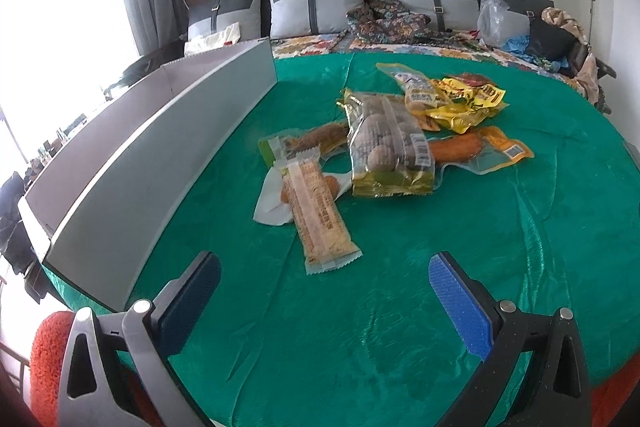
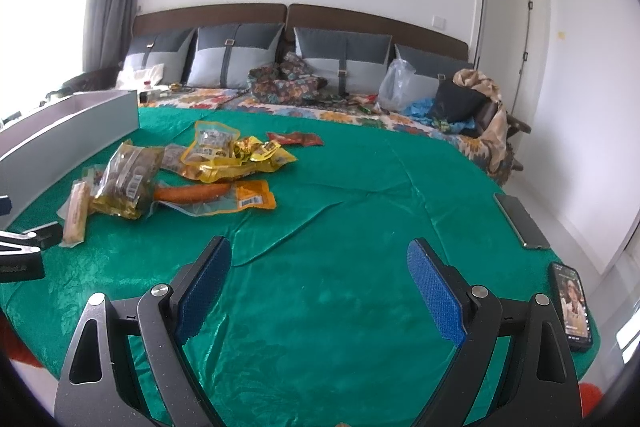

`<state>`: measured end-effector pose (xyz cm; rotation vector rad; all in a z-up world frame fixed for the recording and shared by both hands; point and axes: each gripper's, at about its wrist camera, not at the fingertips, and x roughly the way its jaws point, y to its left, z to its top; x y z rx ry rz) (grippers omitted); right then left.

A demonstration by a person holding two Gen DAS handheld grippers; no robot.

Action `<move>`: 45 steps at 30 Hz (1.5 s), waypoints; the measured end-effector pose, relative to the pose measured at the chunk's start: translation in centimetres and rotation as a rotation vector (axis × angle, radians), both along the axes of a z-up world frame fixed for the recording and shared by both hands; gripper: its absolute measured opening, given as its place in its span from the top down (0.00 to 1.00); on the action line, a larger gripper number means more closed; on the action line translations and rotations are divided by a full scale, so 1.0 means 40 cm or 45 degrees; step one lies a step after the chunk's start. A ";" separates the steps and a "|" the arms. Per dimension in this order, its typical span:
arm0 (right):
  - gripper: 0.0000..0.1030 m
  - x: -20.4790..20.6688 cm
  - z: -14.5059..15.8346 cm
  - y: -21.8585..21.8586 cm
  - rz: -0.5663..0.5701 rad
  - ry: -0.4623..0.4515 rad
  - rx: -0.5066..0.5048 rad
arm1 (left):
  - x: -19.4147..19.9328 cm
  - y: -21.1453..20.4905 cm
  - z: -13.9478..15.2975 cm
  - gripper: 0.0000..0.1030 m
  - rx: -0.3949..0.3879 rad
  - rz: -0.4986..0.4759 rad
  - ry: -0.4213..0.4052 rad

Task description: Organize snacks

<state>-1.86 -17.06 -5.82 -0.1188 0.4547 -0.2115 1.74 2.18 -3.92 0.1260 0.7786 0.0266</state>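
Note:
A pile of snack packs lies on the green cloth (image 1: 360,307). Nearest my left gripper (image 1: 324,267) is a long beige bar (image 1: 320,219), just ahead of the open fingers. Behind it sit a clear bag of round cakes (image 1: 386,147), an orange sausage pack (image 1: 476,147) and yellow packets (image 1: 464,99). A long grey box (image 1: 160,163) runs along the left edge. My right gripper (image 2: 320,259) stands open over bare cloth, with the sausage pack (image 2: 212,193), the cake bag (image 2: 128,183) and a red packet (image 2: 296,138) ahead to the left. The left gripper's body (image 2: 24,251) shows at that view's left edge.
Two phones (image 2: 520,221) (image 2: 572,311) lie near the cloth's right edge. Behind the cloth the bed carries grey pillows (image 1: 316,3), patterned clothes (image 1: 384,19), a clear plastic bag (image 1: 494,19) and a dark bag (image 2: 456,103). An orange fuzzy seat (image 1: 48,359) sits below left.

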 end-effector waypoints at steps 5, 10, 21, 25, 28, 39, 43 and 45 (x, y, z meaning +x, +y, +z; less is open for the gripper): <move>0.11 0.002 -0.003 -0.002 -0.002 0.010 0.002 | 0.014 0.010 -0.026 0.00 -0.062 0.021 0.061; 0.11 0.004 -0.008 -0.006 -0.005 0.029 0.015 | 0.036 0.036 -0.065 0.00 -0.078 0.053 0.146; 0.11 0.020 -0.031 -0.017 -0.010 0.098 0.047 | 0.093 0.077 -0.144 0.00 -0.150 0.098 0.313; 0.11 0.040 -0.058 -0.059 -0.057 0.184 0.121 | 0.093 0.083 -0.144 0.00 -0.169 0.089 0.310; 0.11 0.080 -0.079 -0.106 -0.121 0.312 0.184 | 0.092 0.088 -0.144 0.00 -0.163 0.072 0.302; 0.11 0.219 -0.144 -0.266 -0.353 0.502 0.331 | 0.091 0.091 -0.143 0.00 -0.160 0.042 0.306; 0.11 0.236 -0.146 -0.284 -0.367 0.470 0.325 | 0.092 0.091 -0.145 0.00 -0.166 0.035 0.308; 0.10 0.249 -0.149 -0.297 -0.373 0.465 0.353 | 0.099 0.086 -0.146 0.00 -0.171 0.033 0.313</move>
